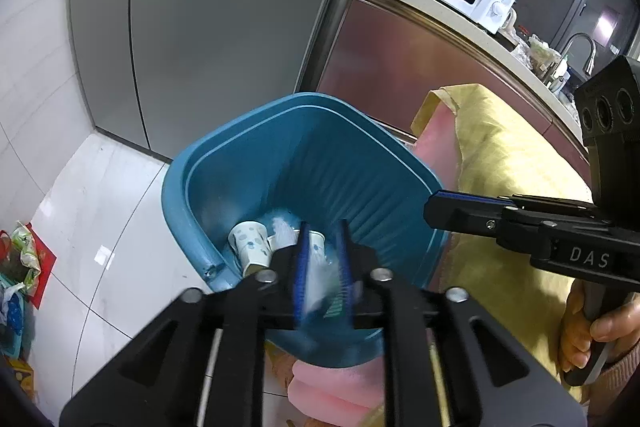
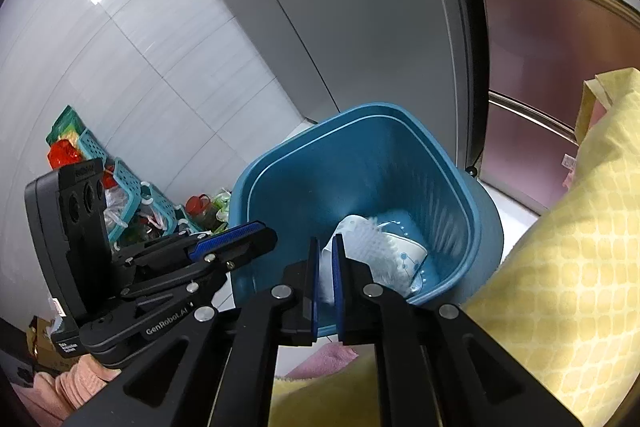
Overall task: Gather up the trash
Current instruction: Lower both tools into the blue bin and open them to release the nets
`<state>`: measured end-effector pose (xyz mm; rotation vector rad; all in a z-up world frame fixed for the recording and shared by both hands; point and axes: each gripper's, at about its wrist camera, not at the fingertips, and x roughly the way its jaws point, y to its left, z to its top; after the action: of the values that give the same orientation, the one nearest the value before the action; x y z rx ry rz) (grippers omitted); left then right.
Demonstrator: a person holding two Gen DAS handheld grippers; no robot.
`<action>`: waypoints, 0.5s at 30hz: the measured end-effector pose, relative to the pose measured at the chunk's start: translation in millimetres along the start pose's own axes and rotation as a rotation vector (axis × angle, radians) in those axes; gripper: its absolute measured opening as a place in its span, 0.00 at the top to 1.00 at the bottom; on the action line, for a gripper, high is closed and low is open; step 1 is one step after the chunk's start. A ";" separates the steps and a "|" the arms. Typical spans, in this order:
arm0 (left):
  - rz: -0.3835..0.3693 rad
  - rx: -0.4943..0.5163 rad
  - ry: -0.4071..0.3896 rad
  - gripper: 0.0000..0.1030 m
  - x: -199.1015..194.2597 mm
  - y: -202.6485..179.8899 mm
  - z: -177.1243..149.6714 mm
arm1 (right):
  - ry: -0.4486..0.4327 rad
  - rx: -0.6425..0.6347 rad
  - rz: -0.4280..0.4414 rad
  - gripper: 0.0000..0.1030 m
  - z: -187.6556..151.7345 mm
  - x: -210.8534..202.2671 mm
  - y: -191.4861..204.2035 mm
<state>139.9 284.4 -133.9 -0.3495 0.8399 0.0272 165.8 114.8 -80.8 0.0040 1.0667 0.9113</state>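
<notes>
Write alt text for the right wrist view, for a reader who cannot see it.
The right tongs hang over a tilted blue trash bin with a narrow gap between the fingers, and white crumpled trash, blurred, shows beyond them inside the bin beside a paper cup. The left tongs sit at the bin's left rim; a yellow cloth lies to the right.

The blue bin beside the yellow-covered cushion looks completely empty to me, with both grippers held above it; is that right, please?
Not quite: the blue bin is not empty. The left wrist view shows a spotted paper cup and other white trash at its bottom. It does stand beside the yellow-covered cushion.
</notes>
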 end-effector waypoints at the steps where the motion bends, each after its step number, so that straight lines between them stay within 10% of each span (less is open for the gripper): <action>1: 0.000 -0.002 0.000 0.74 0.7 0.2 -1.1 | -0.006 0.002 -0.002 0.92 -0.2 -2.0 -0.1; 15: -0.027 0.102 -0.137 0.39 -46.0 -44.8 -3.0 | -0.167 0.004 0.024 0.77 -26.9 -82.2 -8.8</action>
<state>114.1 246.5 -88.9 -0.2600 0.6985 -0.0165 137.5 45.4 -36.9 0.0952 0.9150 0.9144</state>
